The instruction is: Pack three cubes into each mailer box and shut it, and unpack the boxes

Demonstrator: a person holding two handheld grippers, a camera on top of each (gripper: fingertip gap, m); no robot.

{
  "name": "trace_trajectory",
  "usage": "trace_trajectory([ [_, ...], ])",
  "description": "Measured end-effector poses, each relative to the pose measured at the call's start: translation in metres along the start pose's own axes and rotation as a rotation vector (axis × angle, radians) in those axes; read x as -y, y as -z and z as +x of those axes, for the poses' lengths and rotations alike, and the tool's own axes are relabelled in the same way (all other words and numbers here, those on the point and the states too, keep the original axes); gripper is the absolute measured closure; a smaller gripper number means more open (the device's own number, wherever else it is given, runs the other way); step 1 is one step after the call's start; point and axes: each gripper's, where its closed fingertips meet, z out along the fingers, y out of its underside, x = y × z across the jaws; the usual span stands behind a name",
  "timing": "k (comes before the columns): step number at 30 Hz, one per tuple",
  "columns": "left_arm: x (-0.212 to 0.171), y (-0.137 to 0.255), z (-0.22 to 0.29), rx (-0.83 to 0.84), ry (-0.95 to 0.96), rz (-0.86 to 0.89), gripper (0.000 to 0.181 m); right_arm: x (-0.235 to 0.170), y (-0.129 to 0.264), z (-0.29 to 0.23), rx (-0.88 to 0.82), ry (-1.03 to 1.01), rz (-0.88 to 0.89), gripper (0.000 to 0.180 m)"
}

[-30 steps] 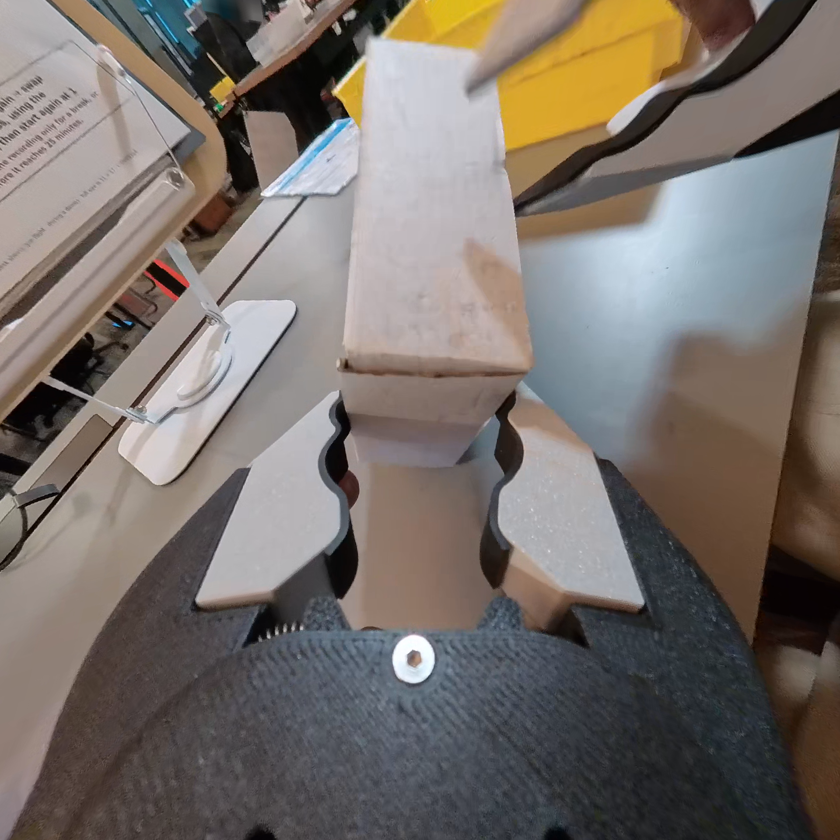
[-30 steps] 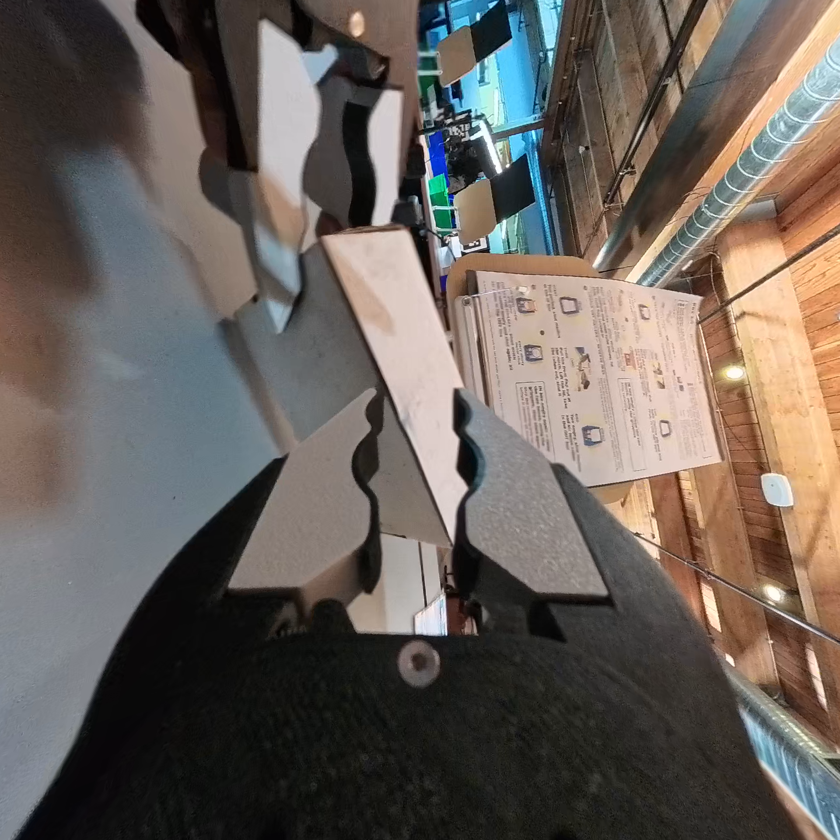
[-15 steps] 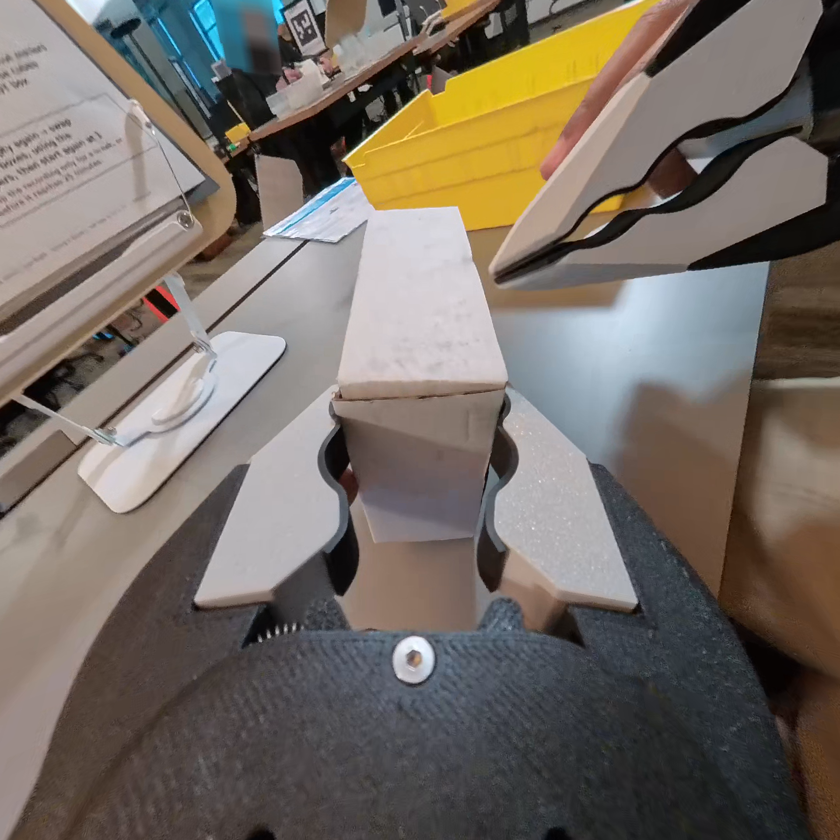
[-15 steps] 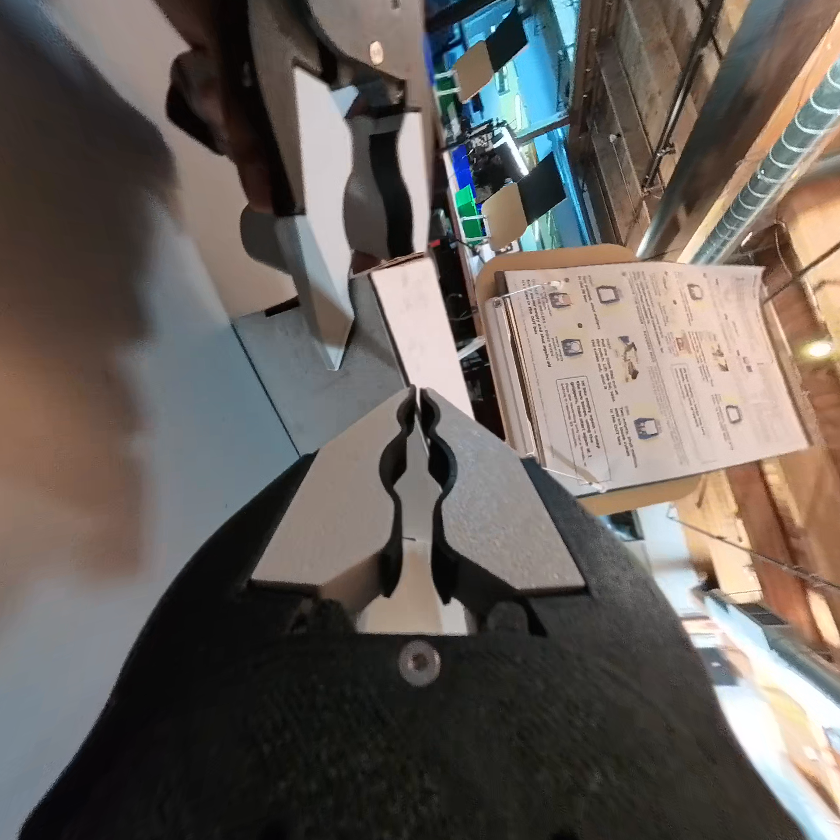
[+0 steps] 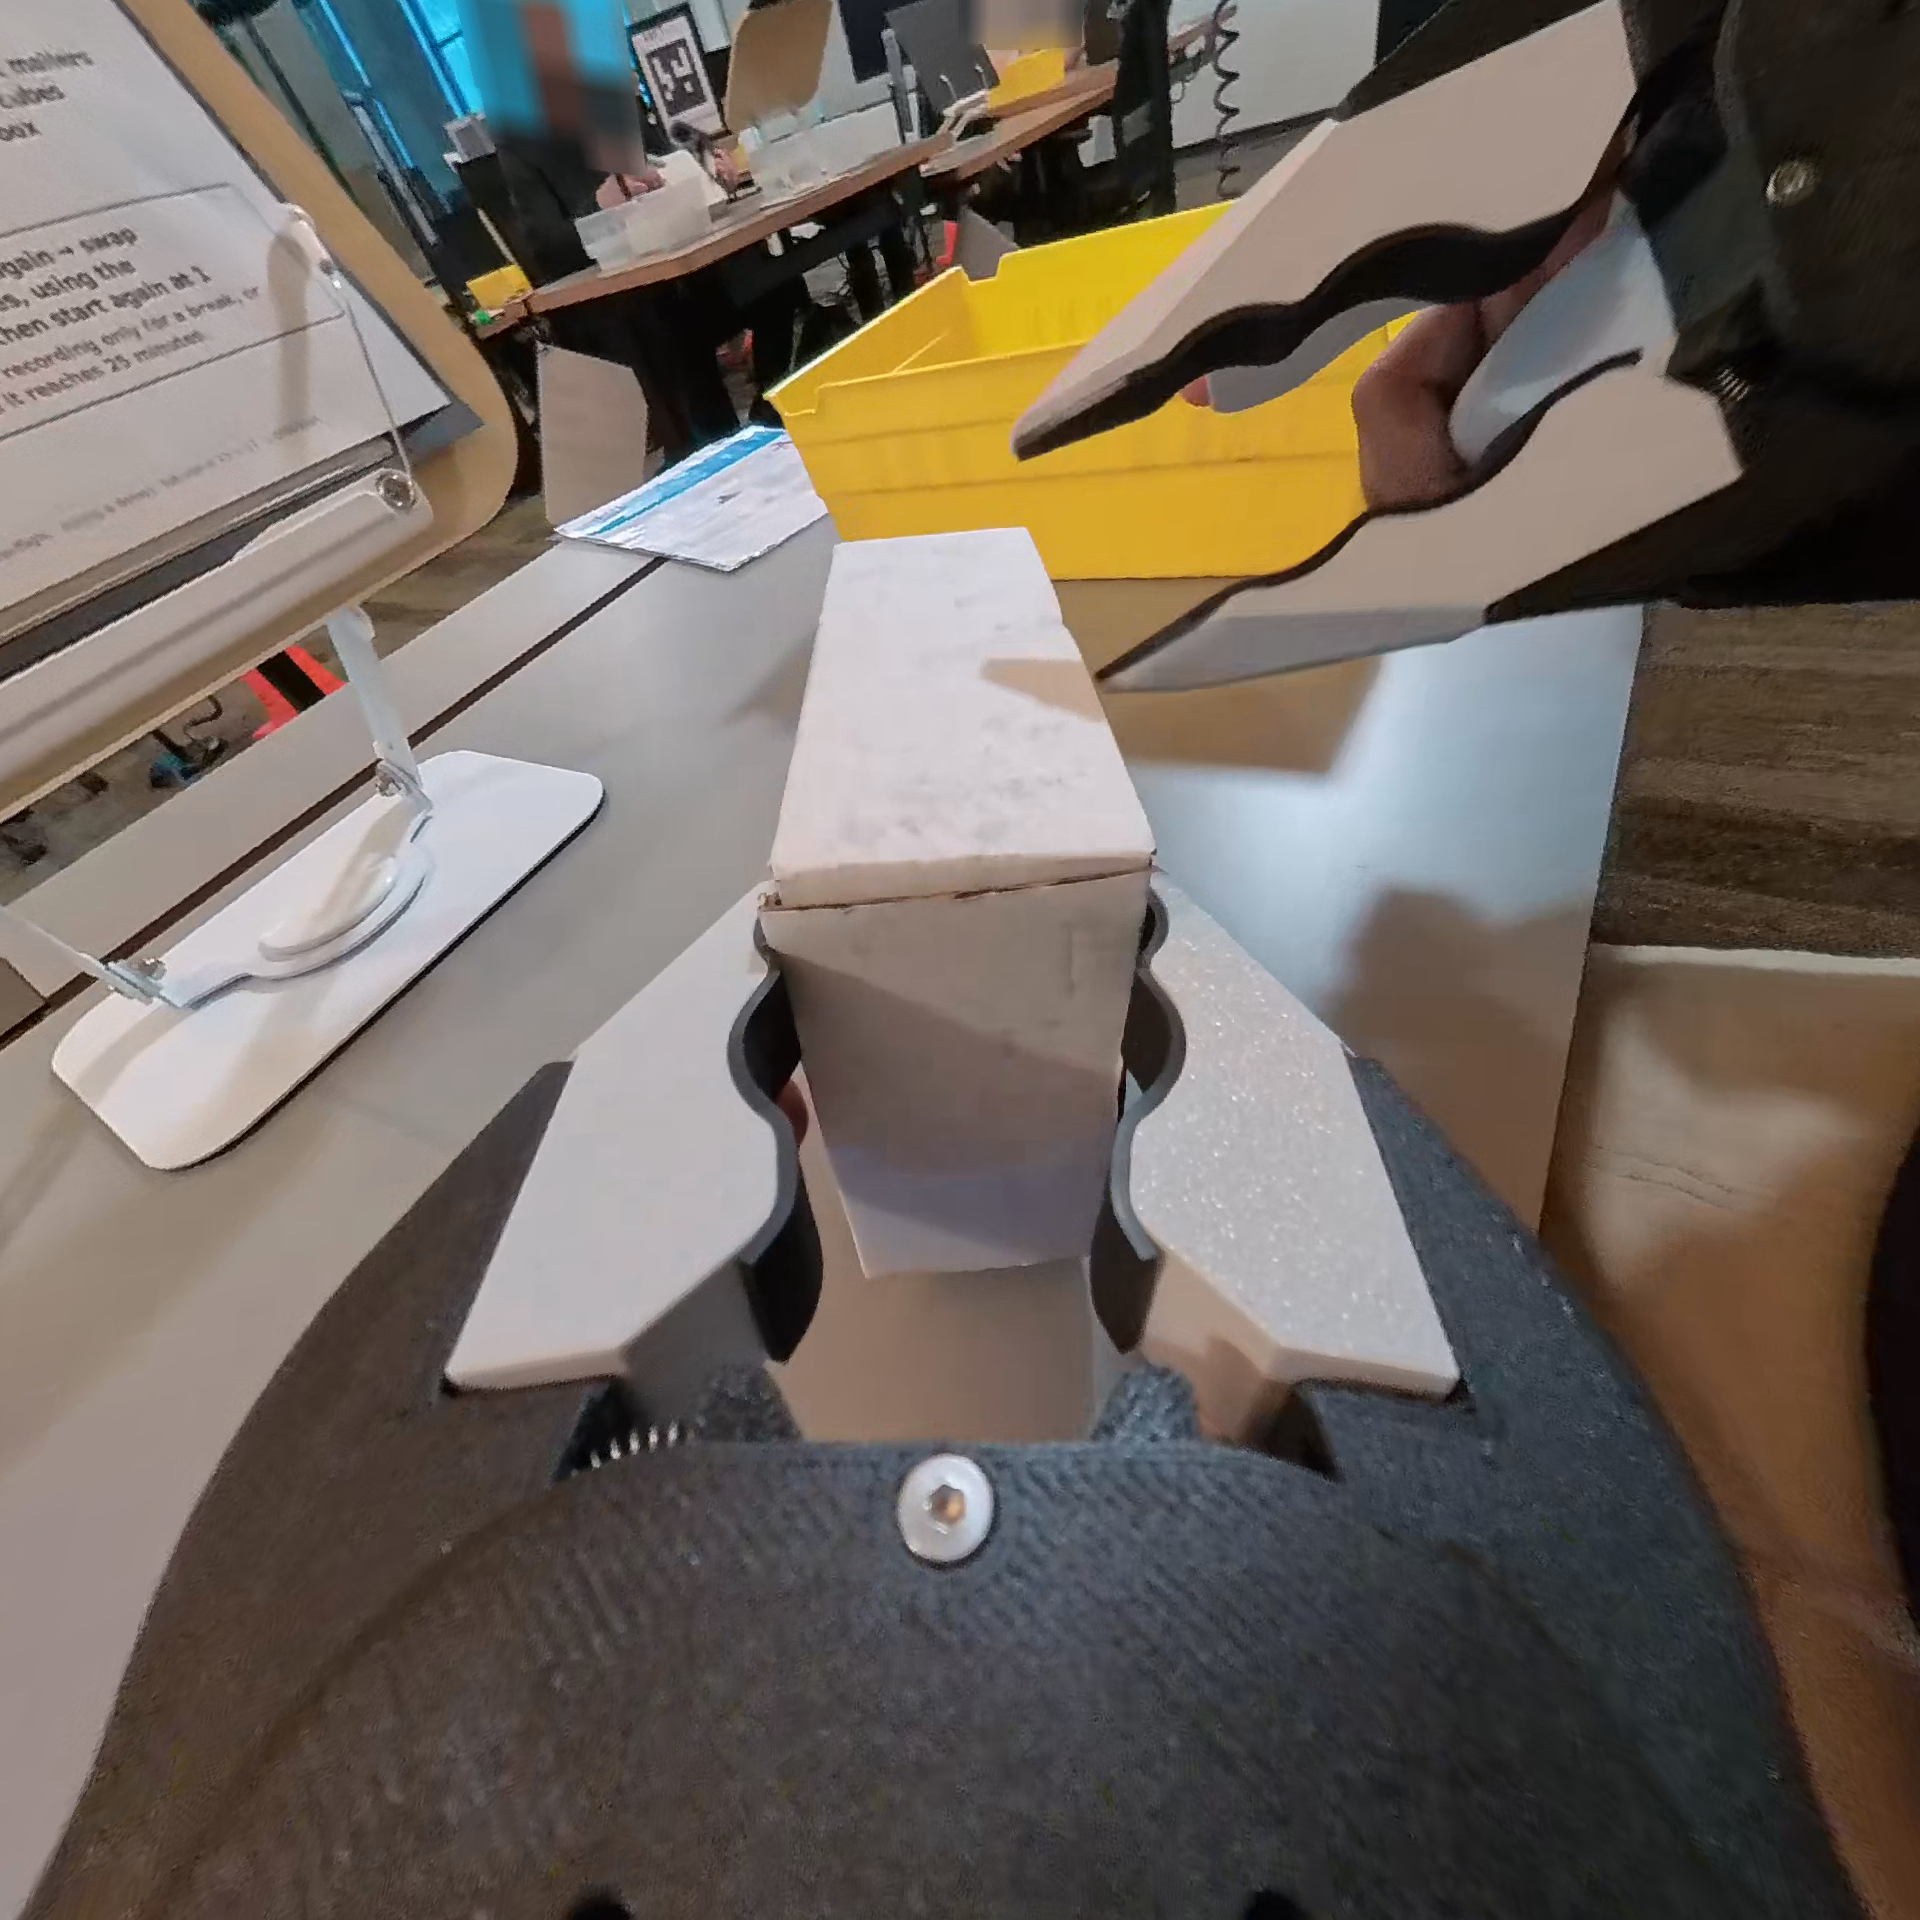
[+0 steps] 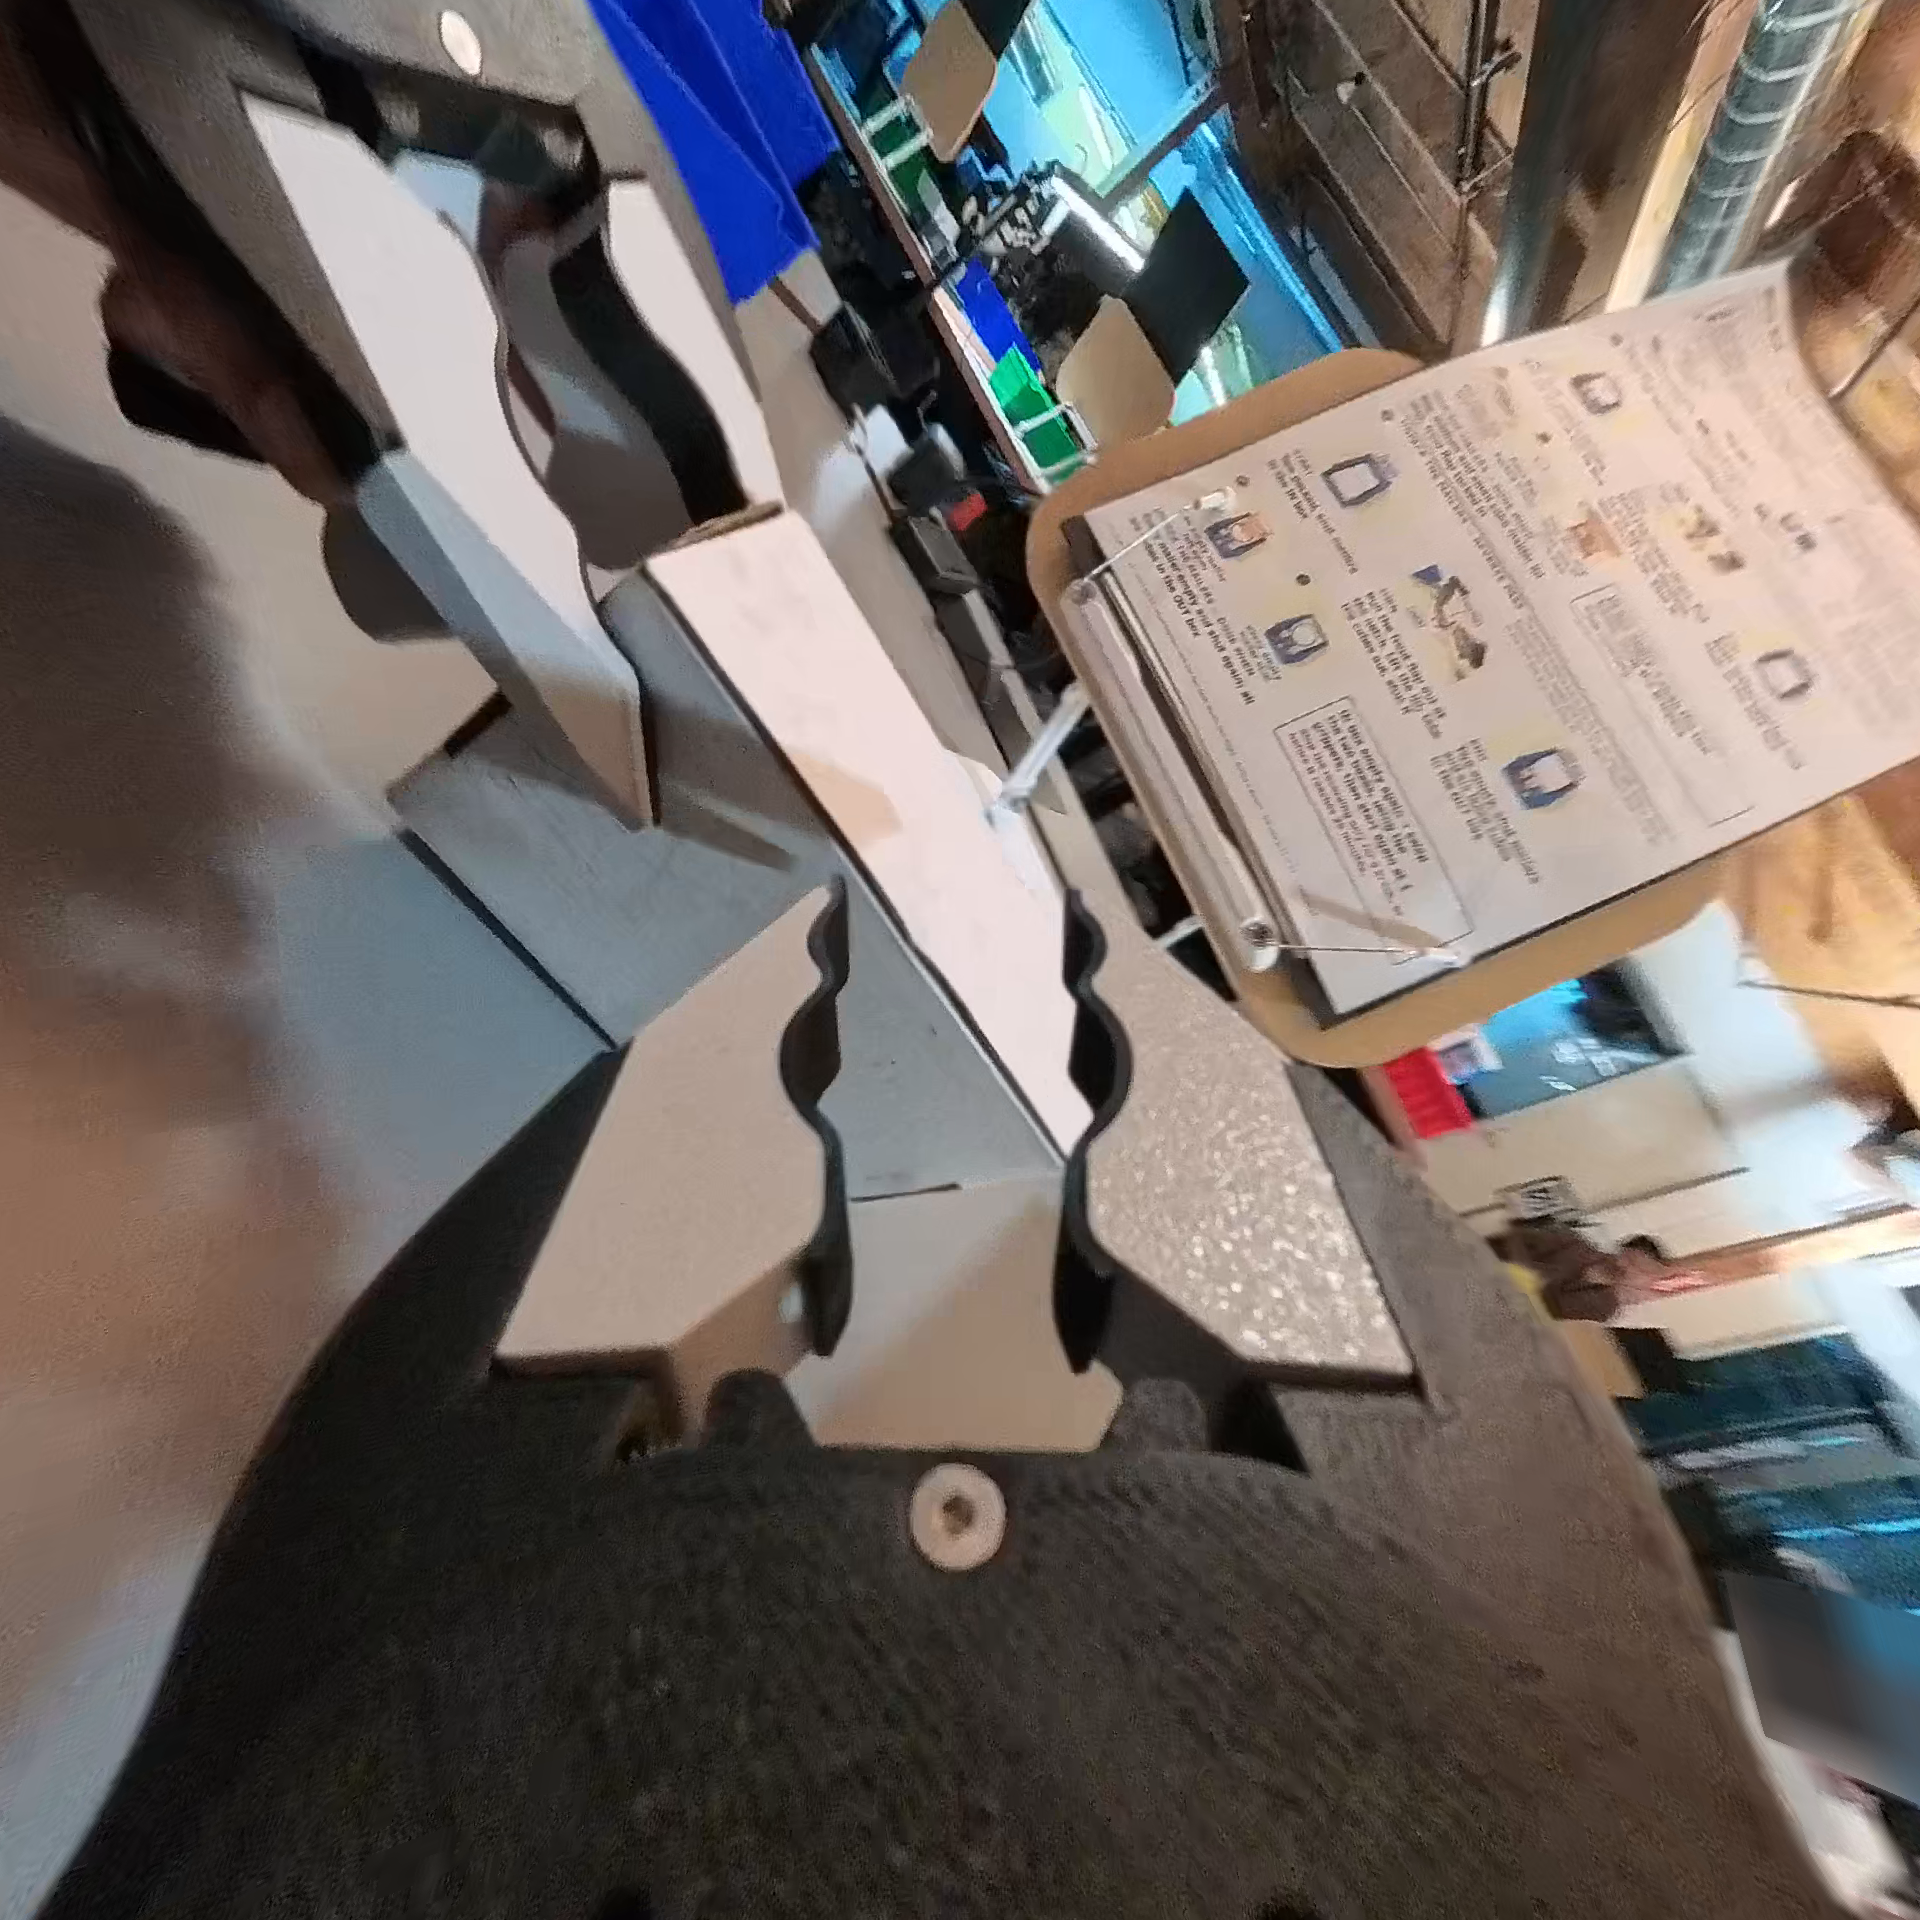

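We see the left gripper [image 5: 951,1049] pinching the near end of the white mailer box [image 5: 951,748], lid down, above the grey table [image 5: 582,727]. Beyond the box stands a yellow bin [image 5: 935,457]; left of it, an instruction sheet on a stand [image 5: 166,343]. The right gripper [image 6: 951,1049] is spread, straddling the box's far end without clamping it.

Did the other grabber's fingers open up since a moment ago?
Yes. In the left wrist view the right gripper, above the long white cardboard mailer box and before the yellow plastic bin, was pinched shut; now its jaws stand apart.
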Motion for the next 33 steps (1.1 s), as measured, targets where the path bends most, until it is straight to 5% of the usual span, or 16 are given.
trace_trajectory([
  [17, 0.009, 0.003, 0.006, 0.026, -0.089, -0.036, 0.121, 0.009, 0.007, -0.003, -0.087, 0.348, -0.002, 0.145],
  [24, 0.008, 0.006, 0.009, 0.023, -0.194, -0.114, 0.122, 0.01, 0.012, 0.008, -0.063, 0.146, 0.051, 0.124],
  [33, 0.017, 0.009, 0.013, -0.026, -0.086, -0.082, 0.121, 0.02, 0.019, 0.018, -0.134, 0.153, 0.089, 0.134],
])
